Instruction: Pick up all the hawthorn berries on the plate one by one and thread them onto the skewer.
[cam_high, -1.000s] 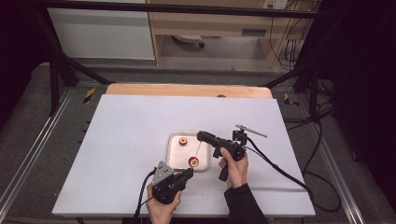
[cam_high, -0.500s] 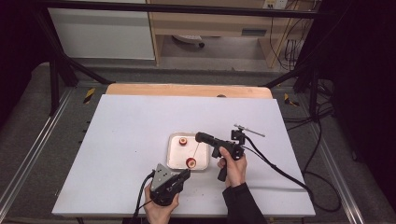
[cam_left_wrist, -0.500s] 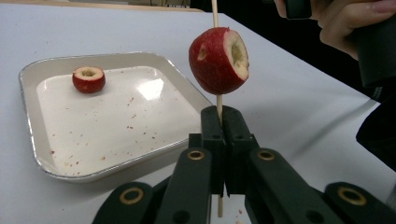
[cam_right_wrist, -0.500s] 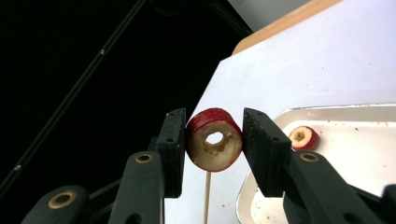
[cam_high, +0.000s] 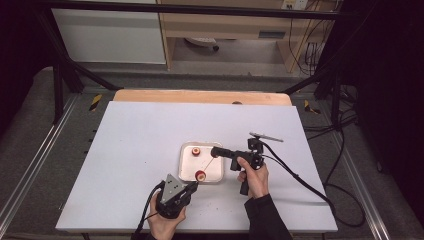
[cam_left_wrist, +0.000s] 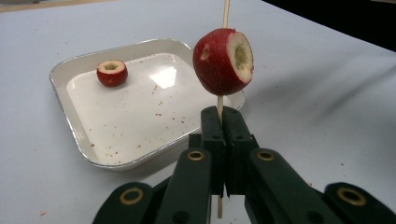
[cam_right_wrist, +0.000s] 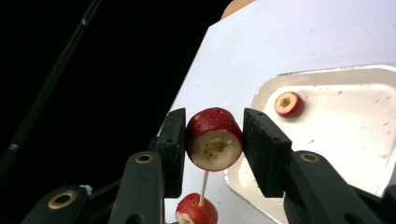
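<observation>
Left gripper (cam_left_wrist: 222, 116): jaws pressed together on the lower end of a thin wooden skewer (cam_left_wrist: 225, 13), which carries 1 cored red fruit piece (cam_left_wrist: 223, 60) just above the pads. Right gripper (cam_right_wrist: 212, 140): jaws pinch a second cored fruit piece (cam_right_wrist: 214, 145) at the skewer's other end, held over the near edge of the white tray (cam_high: 216, 175). A third fruit piece (cam_left_wrist: 112, 73) lies loose in the tray's far corner. The tray rests on the white table (cam_high: 140, 135), between the 2 hands.
</observation>
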